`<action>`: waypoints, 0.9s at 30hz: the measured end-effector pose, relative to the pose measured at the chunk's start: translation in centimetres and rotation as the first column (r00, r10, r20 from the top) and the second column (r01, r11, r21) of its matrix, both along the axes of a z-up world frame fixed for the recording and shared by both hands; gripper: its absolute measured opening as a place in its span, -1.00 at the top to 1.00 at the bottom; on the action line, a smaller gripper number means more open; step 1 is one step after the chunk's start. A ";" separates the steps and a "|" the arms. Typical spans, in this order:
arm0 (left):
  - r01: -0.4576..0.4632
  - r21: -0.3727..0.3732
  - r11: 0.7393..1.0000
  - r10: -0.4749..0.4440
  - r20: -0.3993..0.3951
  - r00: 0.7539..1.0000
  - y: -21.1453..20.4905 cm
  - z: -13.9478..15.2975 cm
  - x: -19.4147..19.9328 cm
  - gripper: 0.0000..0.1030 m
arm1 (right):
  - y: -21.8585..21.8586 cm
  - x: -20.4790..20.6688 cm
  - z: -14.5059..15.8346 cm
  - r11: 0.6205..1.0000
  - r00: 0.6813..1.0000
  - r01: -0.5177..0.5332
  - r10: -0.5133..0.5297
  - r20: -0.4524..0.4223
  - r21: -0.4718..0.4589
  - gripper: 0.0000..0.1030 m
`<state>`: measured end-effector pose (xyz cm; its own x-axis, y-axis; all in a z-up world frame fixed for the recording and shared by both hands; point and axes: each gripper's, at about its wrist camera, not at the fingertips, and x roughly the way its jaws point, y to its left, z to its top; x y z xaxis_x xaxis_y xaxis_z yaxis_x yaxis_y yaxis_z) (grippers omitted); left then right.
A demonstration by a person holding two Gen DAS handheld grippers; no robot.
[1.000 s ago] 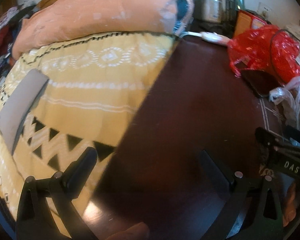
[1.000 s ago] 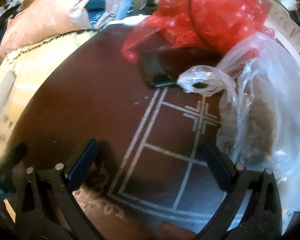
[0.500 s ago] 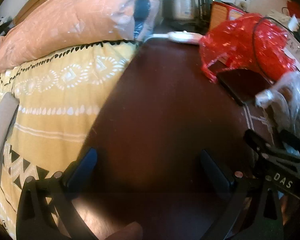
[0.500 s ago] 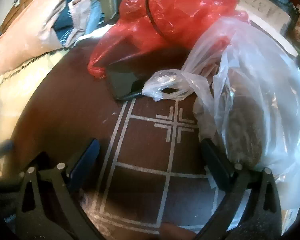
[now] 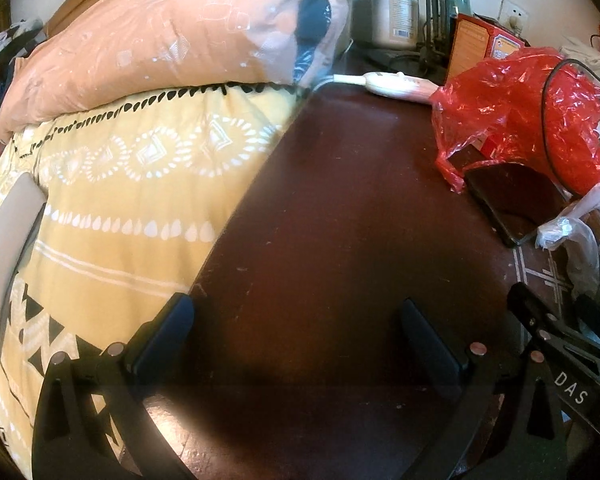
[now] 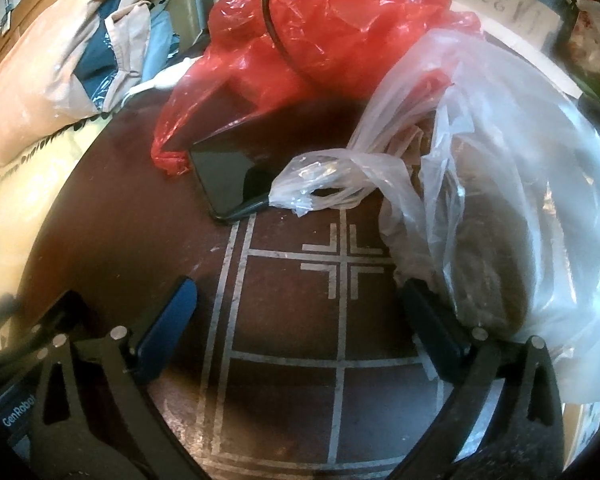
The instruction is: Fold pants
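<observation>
No pants show clearly in either view. A flat grey cloth piece (image 5: 8, 248) lies on the yellow patterned bedspread (image 5: 140, 208) at the far left; what it is stays unclear. My left gripper (image 5: 296, 312) hovers open over the dark brown table (image 5: 340, 200), just right of the bed's edge, with nothing between its fingers. My right gripper (image 6: 300, 292) is also open and holds nothing, above the table's white line pattern (image 6: 340, 264). Its right finger (image 6: 432, 320) sits against a clear plastic bag (image 6: 520, 200).
A red plastic bag (image 5: 532, 120) and a black phone (image 6: 228, 176) lie on the table beyond the grippers. A white corded controller (image 5: 392, 84), a jar (image 5: 396, 16) and an orange box (image 5: 472, 48) stand at the back. An orange duvet (image 5: 160, 48) is piled on the bed.
The left view swung right from the bedspread to the table, then slightly back left. The right gripper moved right and closer to the plastic bags. Both stayed open.
</observation>
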<state>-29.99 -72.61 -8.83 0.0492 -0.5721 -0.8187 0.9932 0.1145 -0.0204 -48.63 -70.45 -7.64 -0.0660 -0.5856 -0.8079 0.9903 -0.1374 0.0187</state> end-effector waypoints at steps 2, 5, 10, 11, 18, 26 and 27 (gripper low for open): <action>-0.001 0.000 1.000 0.001 0.000 1.000 0.0 0.0 0.0 -1.00 | 0.0 -0.1 0.0 1.000 1.000 -0.002 0.002 0.000 0.000 -0.99; -0.002 0.000 1.000 0.002 0.000 1.000 0.0 0.0 0.0 -1.00 | 0.0 -0.1 0.0 1.000 1.000 -0.005 0.005 0.001 -0.001 -0.99; -0.004 0.000 1.000 0.004 0.001 1.000 0.0 0.1 0.0 -1.00 | 0.0 -0.1 0.0 1.000 1.000 -0.007 0.007 0.001 -0.001 -0.99; -0.004 0.000 1.000 0.004 0.001 1.000 0.0 0.0 0.0 -1.00 | 0.0 -0.1 0.0 1.000 1.000 -0.008 0.008 0.002 -0.001 -0.99; -0.005 0.000 1.000 0.005 0.002 1.000 0.0 0.0 0.0 -1.00 | 0.0 -0.1 0.0 1.000 1.000 -0.013 0.013 0.004 -0.002 -0.99; -0.007 0.000 1.000 0.007 0.002 1.000 0.0 0.0 0.0 -1.00 | -0.1 -0.1 0.0 1.000 1.000 -0.017 0.017 0.005 -0.003 -0.99; -0.006 0.000 1.000 0.006 0.002 1.000 0.0 0.0 0.0 -1.00 | -0.1 -0.1 0.0 1.000 1.000 -0.018 0.018 0.005 -0.003 -0.99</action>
<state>-30.00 -72.65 -8.81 0.0547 -0.5721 -0.8183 0.9925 0.1209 -0.0182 -48.73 -70.50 -7.66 -0.0515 -0.5888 -0.8066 0.9925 -0.1198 0.0241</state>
